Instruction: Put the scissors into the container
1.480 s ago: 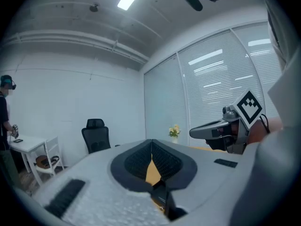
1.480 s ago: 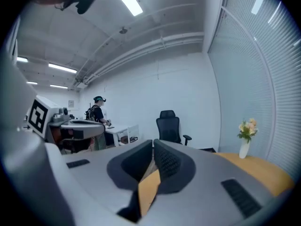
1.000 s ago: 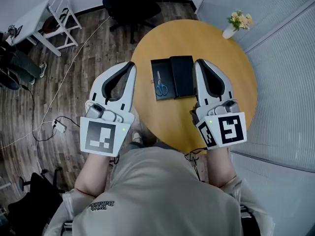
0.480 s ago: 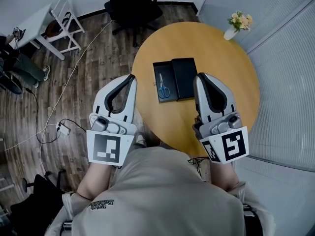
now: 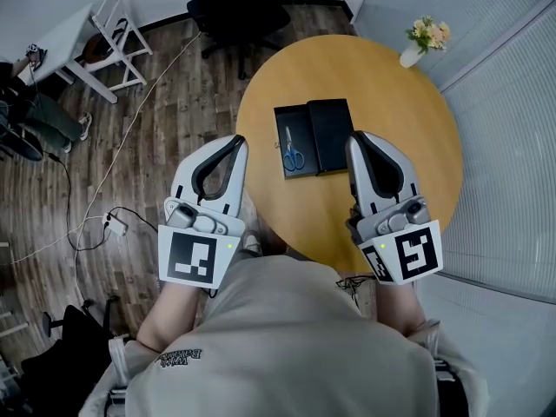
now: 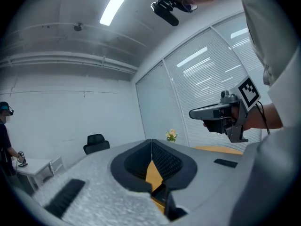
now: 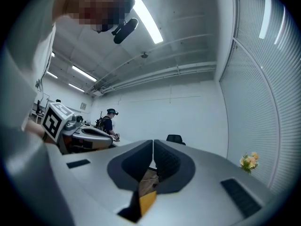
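Scissors (image 5: 293, 154) with blue handles lie inside a shallow black container (image 5: 281, 122) on the round wooden table (image 5: 382, 102). A black lid (image 5: 332, 135) rests against the container's right side. My left gripper (image 5: 238, 140) hangs off the table's left edge, short of the container, with its jaws shut on nothing. My right gripper (image 5: 357, 136) is over the table's near part, just right of the lid, and is also shut and empty. The left gripper view shows the pressed-together jaws of my left gripper (image 6: 151, 143). The right gripper view shows the same for my right gripper (image 7: 153, 143).
A white vase of flowers (image 5: 422, 38) stands at the table's far right edge. A black office chair (image 5: 234, 9) sits beyond the table, a white side table (image 5: 82, 37) at far left. Cables (image 5: 95, 224) run over the wooden floor. Blinds line the right wall.
Both grippers have drawn back from the container toward my body. The scissors stay in the container.
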Action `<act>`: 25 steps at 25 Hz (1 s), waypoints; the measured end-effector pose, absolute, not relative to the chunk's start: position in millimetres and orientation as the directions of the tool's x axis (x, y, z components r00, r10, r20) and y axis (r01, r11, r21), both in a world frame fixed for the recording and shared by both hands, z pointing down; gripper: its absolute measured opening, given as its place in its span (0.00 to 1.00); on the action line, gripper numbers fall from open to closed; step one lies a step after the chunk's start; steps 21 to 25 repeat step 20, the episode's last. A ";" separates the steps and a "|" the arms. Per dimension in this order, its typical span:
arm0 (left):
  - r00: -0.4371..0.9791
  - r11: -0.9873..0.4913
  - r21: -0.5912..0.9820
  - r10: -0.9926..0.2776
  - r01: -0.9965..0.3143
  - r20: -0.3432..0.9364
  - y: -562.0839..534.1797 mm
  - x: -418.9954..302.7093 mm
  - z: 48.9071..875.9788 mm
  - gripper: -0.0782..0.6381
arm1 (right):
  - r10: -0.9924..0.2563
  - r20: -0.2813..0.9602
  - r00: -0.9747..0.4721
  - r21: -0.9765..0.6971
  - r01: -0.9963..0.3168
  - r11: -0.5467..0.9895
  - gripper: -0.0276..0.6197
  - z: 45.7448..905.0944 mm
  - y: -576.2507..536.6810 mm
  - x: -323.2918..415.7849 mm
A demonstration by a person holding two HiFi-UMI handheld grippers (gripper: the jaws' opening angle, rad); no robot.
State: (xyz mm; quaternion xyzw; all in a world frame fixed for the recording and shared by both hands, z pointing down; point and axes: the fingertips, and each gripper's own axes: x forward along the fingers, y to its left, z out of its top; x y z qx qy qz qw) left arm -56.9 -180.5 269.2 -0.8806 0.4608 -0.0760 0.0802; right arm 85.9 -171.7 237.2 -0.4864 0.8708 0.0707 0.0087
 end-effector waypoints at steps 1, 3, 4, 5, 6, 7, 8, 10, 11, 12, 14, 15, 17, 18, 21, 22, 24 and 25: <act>0.567 -0.566 -0.208 -0.821 -0.798 0.062 -180.7 -55.9 270.1 0.14 | -0.844 -0.081 -0.529 0.123 -0.846 0.519 0.09 238.4 -171.7 84.3; 0.571 -0.571 -0.201 -0.818 -0.796 0.065 -179.6 -55.1 271.0 0.14 | -0.840 -0.075 -0.537 0.141 -0.840 0.524 0.09 239.6 -170.3 80.4; 0.572 -0.572 -0.199 -0.818 -0.795 0.067 -178.9 -55.1 270.9 0.14 | -0.837 -0.072 -0.542 0.147 -0.836 0.528 0.09 239.6 -169.6 78.4; 0.572 -0.573 -0.198 -0.817 -0.795 0.068 -178.4 -55.3 270.7 0.14 | -0.834 -0.068 -0.548 0.148 -0.832 0.535 0.09 239.2 -169.3 76.4; 0.573 -0.573 -0.198 -0.817 -0.795 0.067 -178.1 -55.5 270.4 0.14 | -0.830 -0.065 -0.554 0.143 -0.828 0.542 0.09 238.8 -169.4 74.8; 0.573 -0.573 -0.196 -0.817 -0.796 0.064 -177.9 -55.6 270.1 0.14 | -0.827 -0.064 -0.559 0.137 -0.826 0.548 0.09 238.3 -169.6 73.8; 0.573 -0.573 -0.190 -0.817 -0.797 0.060 -177.4 -55.7 270.0 0.14 | -0.825 -0.064 -0.562 0.132 -0.824 0.551 0.09 237.9 -169.7 73.4; 0.574 -0.573 -0.177 -0.817 -0.800 0.055 -176.0 -55.7 270.0 0.14 | -0.825 -0.064 -0.562 0.130 -0.824 0.552 0.09 237.8 -169.6 73.7; 0.574 -0.574 -0.175 -0.817 -0.800 0.056 -175.2 -55.8 270.0 0.14 | -0.826 -0.062 -0.561 0.129 -0.825 0.550 0.09 238.1 -169.5 74.0; 0.574 -0.575 -0.177 -0.817 -0.799 0.057 -174.5 -55.8 269.9 0.14 | -0.827 -0.060 -0.560 0.126 -0.826 0.550 0.09 238.5 -169.4 74.1; 0.575 -0.575 -0.179 -0.816 -0.798 0.059 -173.3 -55.9 269.5 0.14 | -0.827 -0.054 -0.560 0.118 -0.826 0.551 0.09 238.7 -169.0 73.5; 0.574 -0.575 -0.179 -0.816 -0.798 0.060 -172.7 -55.8 269.6 0.14 | -0.826 -0.052 -0.561 0.119 -0.825 0.552 0.09 238.6 -168.5 72.7; 0.574 -0.575 -0.179 -0.817 -0.799 0.063 -171.2 -56.1 270.7 0.14 | -0.824 -0.050 -0.564 0.127 -0.822 0.555 0.09 238.6 -166.9 70.5; 0.573 -0.574 -0.178 -0.817 -0.799 0.065 -170.3 -56.2 271.3 0.14 | -0.823 -0.049 -0.566 0.130 -0.820 0.557 0.09 238.7 -166.1 69.4; 0.571 -0.573 -0.176 -0.818 -0.800 0.067 -168.2 -56.6 272.2 0.14 | -0.820 -0.047 -0.570 0.133 -0.817 0.560 0.09 238.8 -164.3 67.5; 0.571 -0.573 -0.176 -0.818 -0.800 0.067 -168.2 -56.6 272.2 0.14 | -0.820 -0.047 -0.570 0.133 -0.817 0.560 0.09 238.8 -164.3 67.5; 0.571 -0.573 -0.176 -0.818 -0.800 0.067 -168.2 -56.6 272.2 0.14 | -0.820 -0.047 -0.570 0.133 -0.817 0.560 0.09 238.8 -164.3 67.5; 0.571 -0.573 -0.176 -0.818 -0.800 0.067 -168.2 -56.6 272.2 0.14 | -0.820 -0.047 -0.570 0.133 -0.817 0.560 0.09 238.8 -164.3 67.5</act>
